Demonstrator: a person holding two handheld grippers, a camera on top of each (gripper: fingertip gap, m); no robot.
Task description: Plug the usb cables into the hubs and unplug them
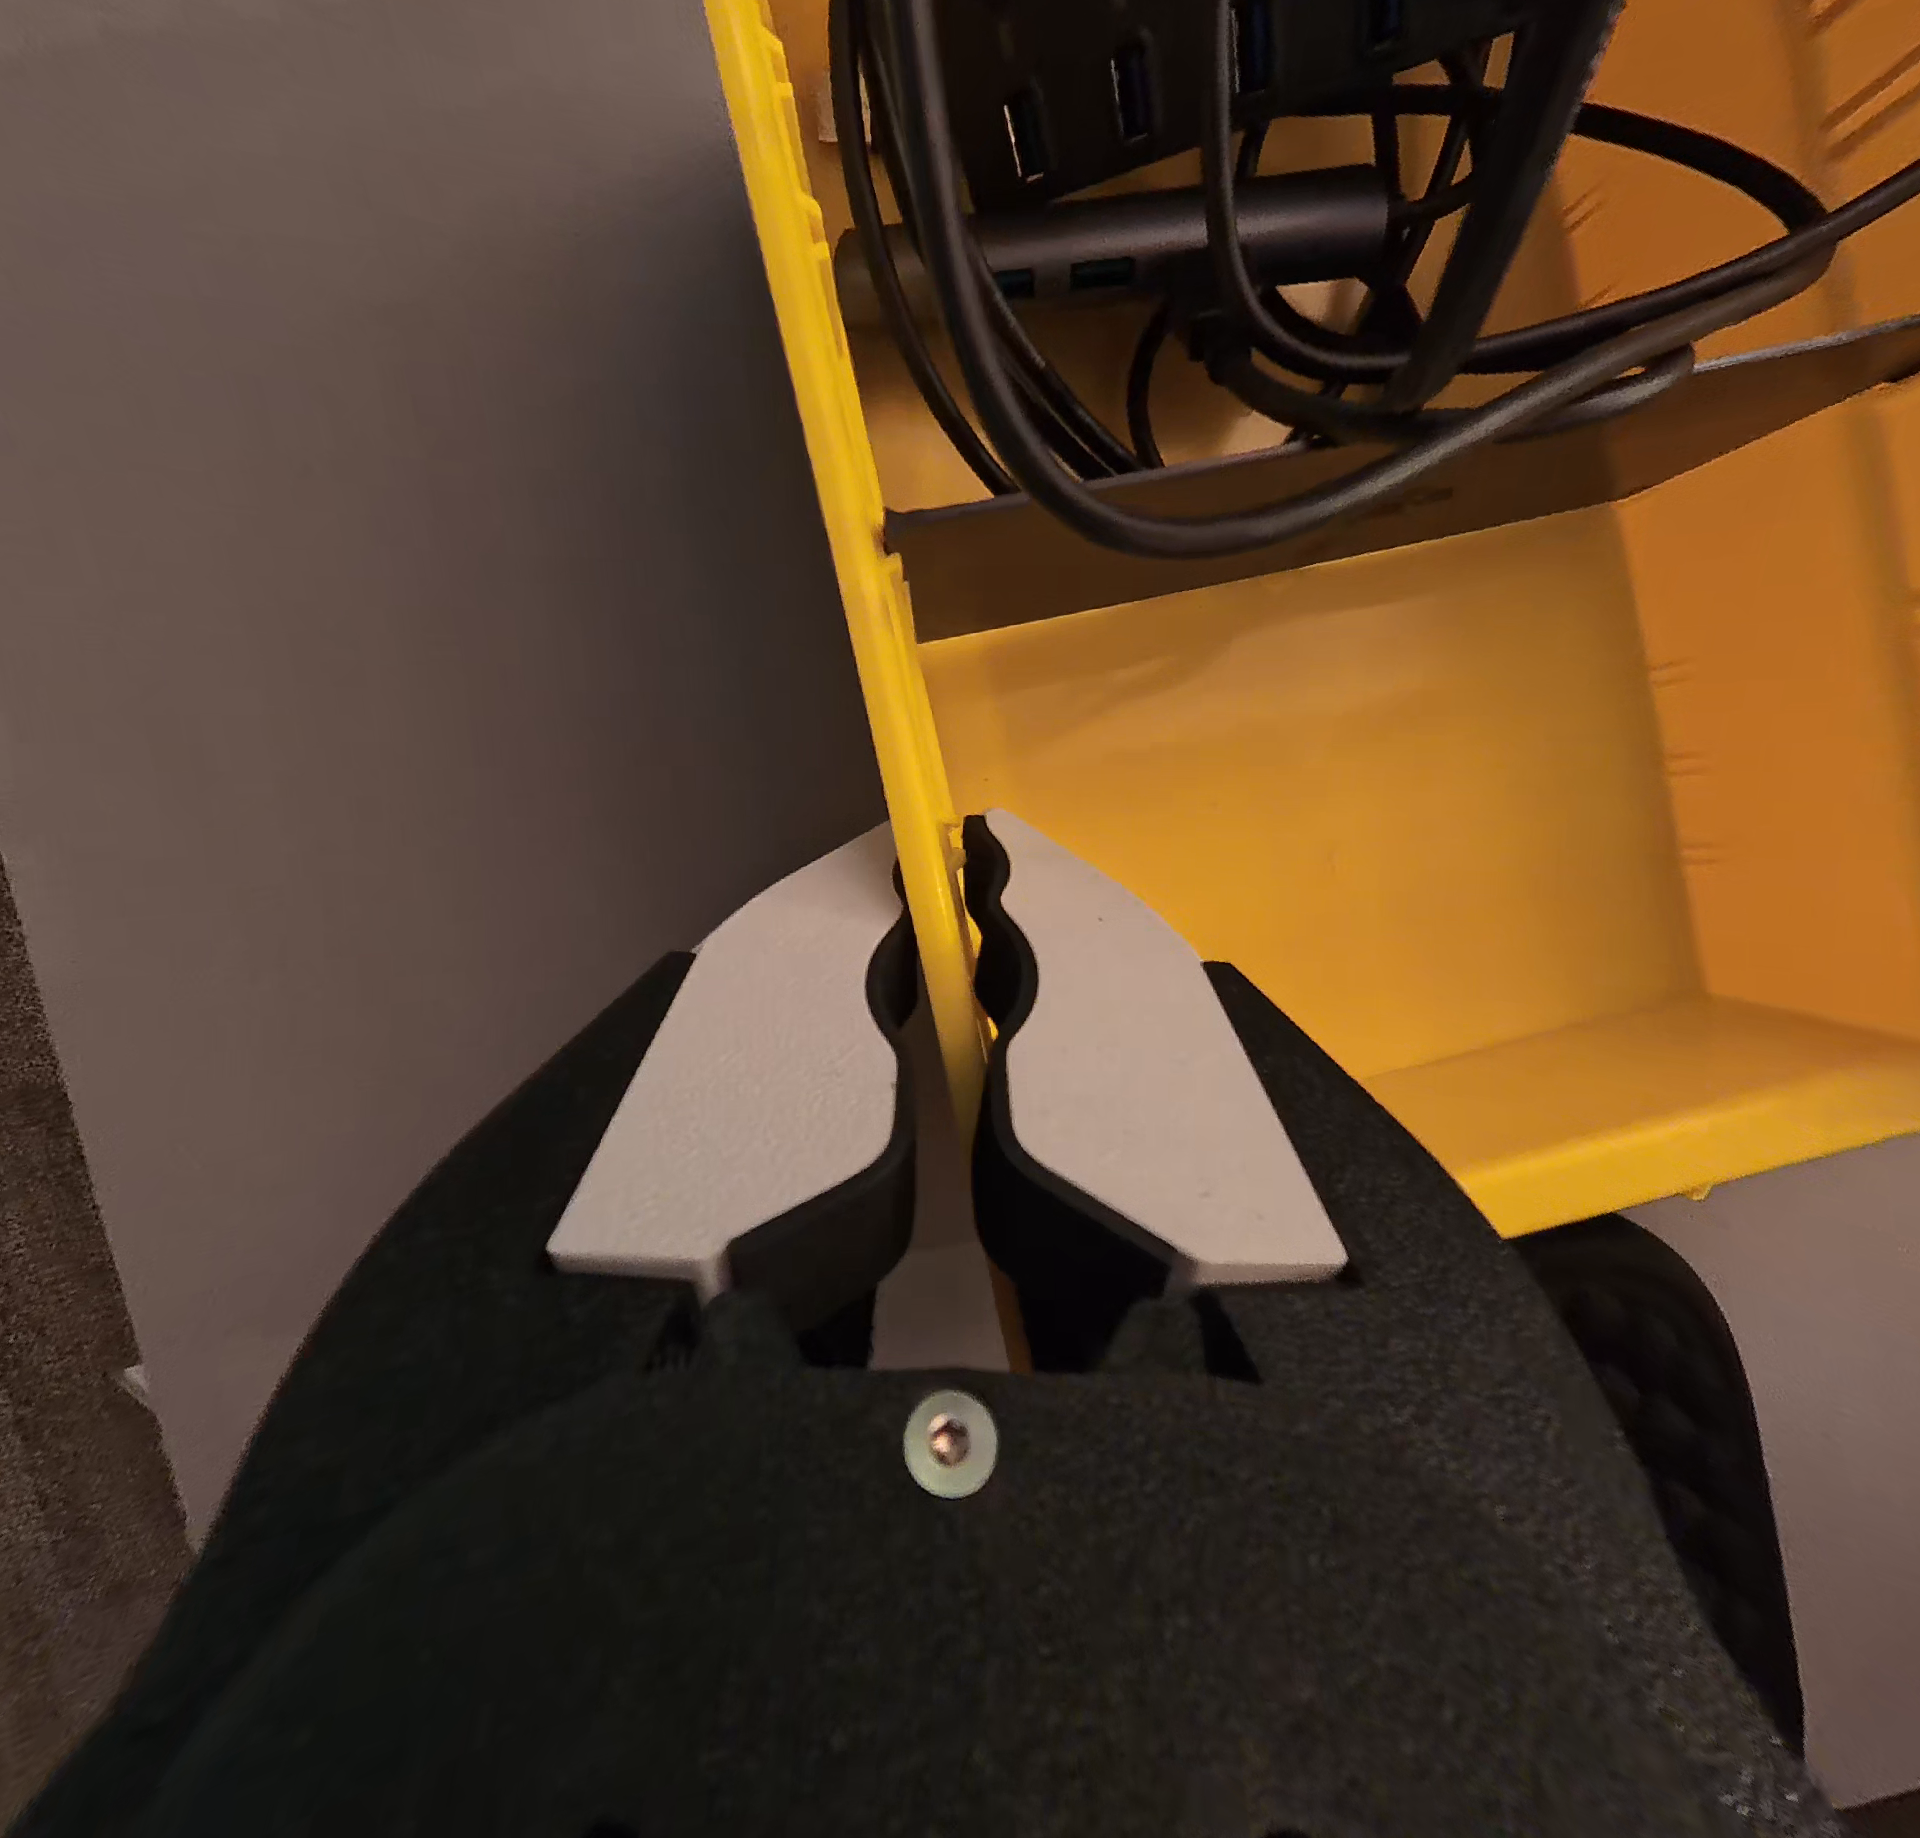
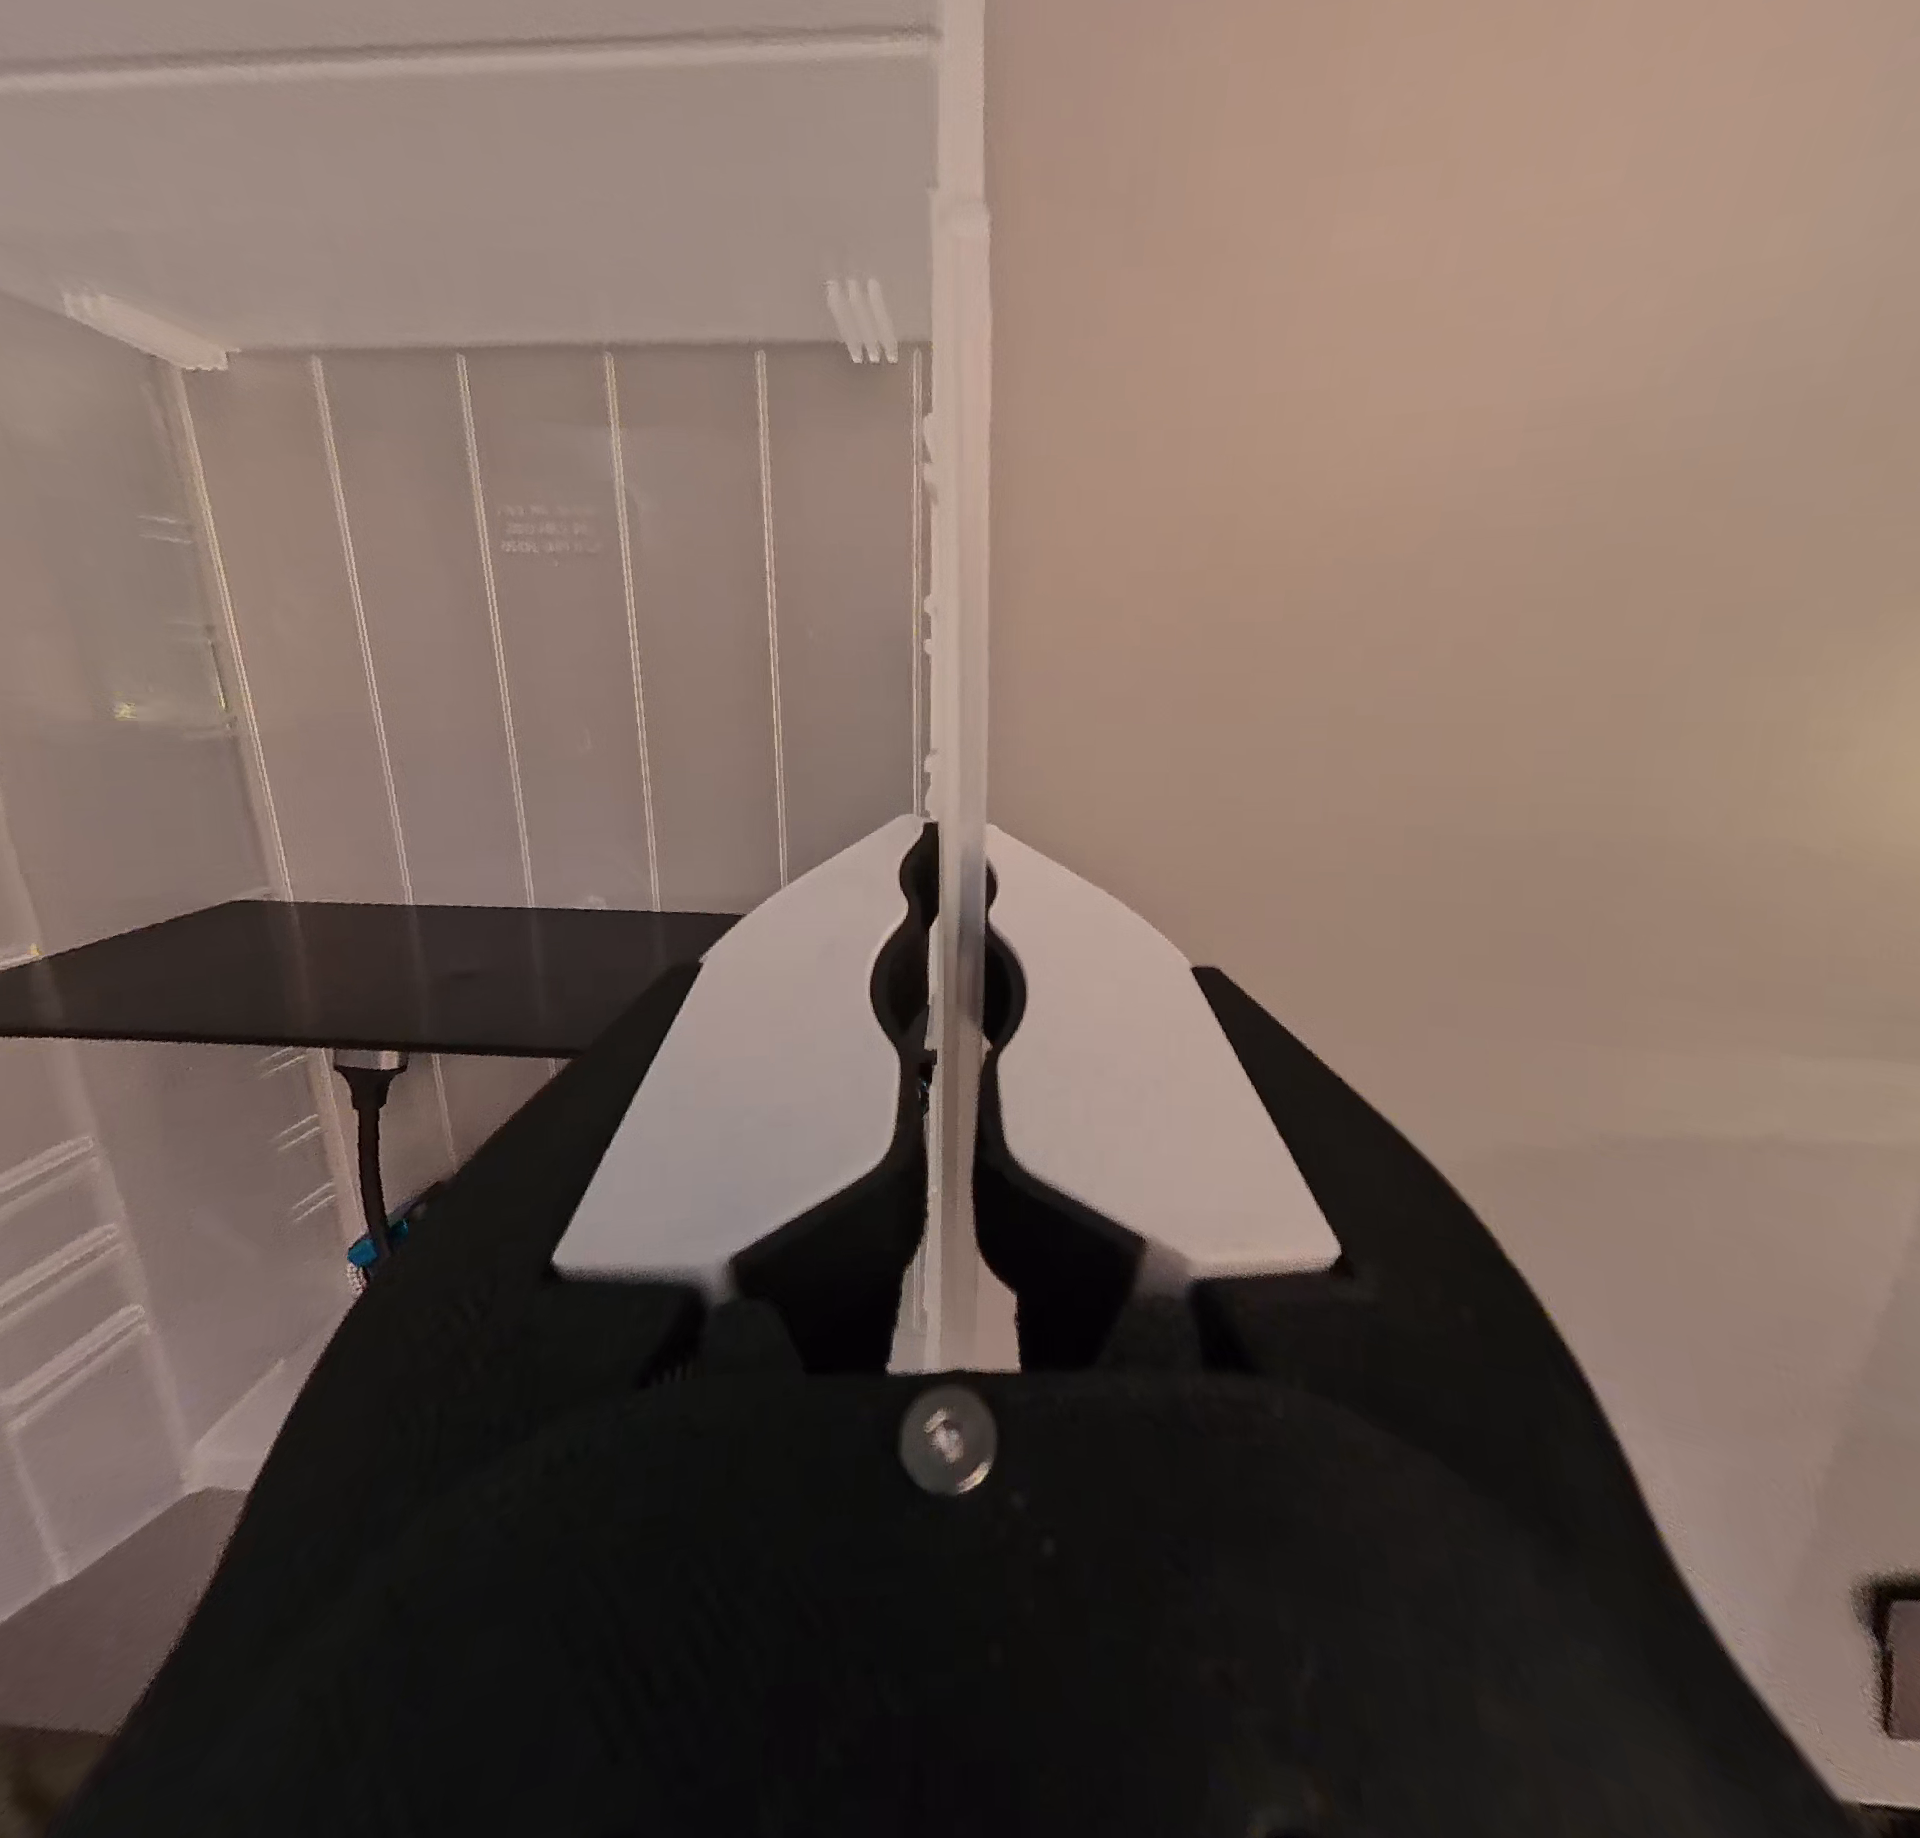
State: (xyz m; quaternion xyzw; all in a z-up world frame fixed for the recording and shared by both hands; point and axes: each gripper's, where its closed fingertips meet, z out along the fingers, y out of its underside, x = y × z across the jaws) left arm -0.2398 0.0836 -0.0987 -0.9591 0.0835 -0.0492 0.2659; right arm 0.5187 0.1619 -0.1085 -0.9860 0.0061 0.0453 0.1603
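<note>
In the left wrist view my left gripper (image 1: 940, 838) is shut on the left wall of a yellow bin (image 1: 894, 687). The bin's far compartment holds dark USB hubs (image 1: 1143, 219) with blue ports and a tangle of black cables (image 1: 1195, 417). A dark divider (image 1: 1351, 531) splits the bin; the near compartment is empty. In the right wrist view my right gripper (image 2: 958, 838) is shut on the right wall of a clear plastic bin (image 2: 961, 541). Inside it a black divider (image 2: 343, 967) lies across, with a braided cable (image 2: 369, 1144) with a silver plug and a blue part below it.
Both bins stand on a pale grey surface (image 1: 364, 541). Carpet (image 1: 52, 1321) shows at the left edge of the left wrist view. A dark square object (image 2: 1891, 1684) sits at the lower right of the right wrist view. Spacing between my two grippers at the tips: around 75 centimeters.
</note>
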